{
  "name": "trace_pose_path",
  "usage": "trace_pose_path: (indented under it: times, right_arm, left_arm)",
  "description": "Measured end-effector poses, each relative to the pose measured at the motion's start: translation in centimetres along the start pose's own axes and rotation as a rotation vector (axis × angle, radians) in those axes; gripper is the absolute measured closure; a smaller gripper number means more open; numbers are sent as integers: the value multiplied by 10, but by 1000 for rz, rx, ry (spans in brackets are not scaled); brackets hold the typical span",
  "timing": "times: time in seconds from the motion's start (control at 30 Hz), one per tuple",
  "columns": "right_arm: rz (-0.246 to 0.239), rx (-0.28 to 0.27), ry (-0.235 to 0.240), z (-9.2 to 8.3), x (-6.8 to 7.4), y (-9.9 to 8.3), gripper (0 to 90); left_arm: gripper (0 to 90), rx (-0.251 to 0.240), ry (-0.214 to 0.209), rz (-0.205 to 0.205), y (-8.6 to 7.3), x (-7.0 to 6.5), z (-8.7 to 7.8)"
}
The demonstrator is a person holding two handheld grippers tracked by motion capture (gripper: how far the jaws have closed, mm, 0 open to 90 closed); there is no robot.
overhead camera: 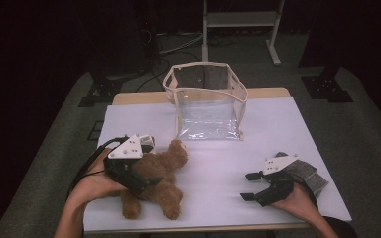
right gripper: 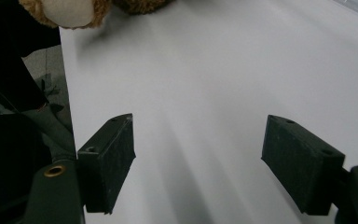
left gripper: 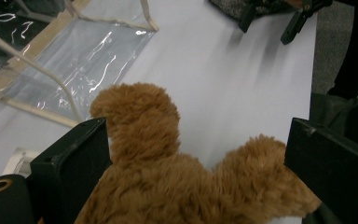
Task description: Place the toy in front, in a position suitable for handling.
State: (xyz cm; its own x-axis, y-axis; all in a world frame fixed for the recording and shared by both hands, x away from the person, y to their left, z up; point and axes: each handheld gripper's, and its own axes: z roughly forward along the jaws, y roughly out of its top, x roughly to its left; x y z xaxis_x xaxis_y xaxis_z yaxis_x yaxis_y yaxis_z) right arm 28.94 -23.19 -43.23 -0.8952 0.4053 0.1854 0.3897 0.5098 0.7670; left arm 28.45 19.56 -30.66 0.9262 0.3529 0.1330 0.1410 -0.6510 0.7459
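Observation:
A brown teddy bear point(overhead camera: 161, 173) lies on the white table cover at the front left. My left gripper point(overhead camera: 146, 178) sits over its body, open. In the left gripper view the two black jaws stand wide apart on either side of the bear point(left gripper: 168, 186), the left one against the fur. My right gripper point(overhead camera: 248, 186) hovers low over the bare cover at the front right, open with nothing between its jaws point(right gripper: 200, 163). One pale-soled bear foot point(right gripper: 70, 11) shows at the top left of the right gripper view.
A clear plastic bag with beige trim point(overhead camera: 206, 99) stands open-topped at the back middle of the table point(overhead camera: 278, 124). A grey fabric piece point(overhead camera: 310, 176) lies under the right hand near the right edge. Dark stands and cables sit on the floor behind.

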Motion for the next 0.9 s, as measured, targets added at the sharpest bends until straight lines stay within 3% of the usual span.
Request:
trace_pose_path:
  times: [0.3,0.67,0.9]
  right_arm:
    - [-2,-1,3,1,0,0,239]
    - [-12,-10,12,3,4,3,239]
    - [-69,-47,98,19,23,29,235]
  left_arm:
    - [58,38,3,18,-14,9,-7]
    - [58,43,16,-50,-27,31,-9]
    - [59,41,17,-64,-30,42,-9]
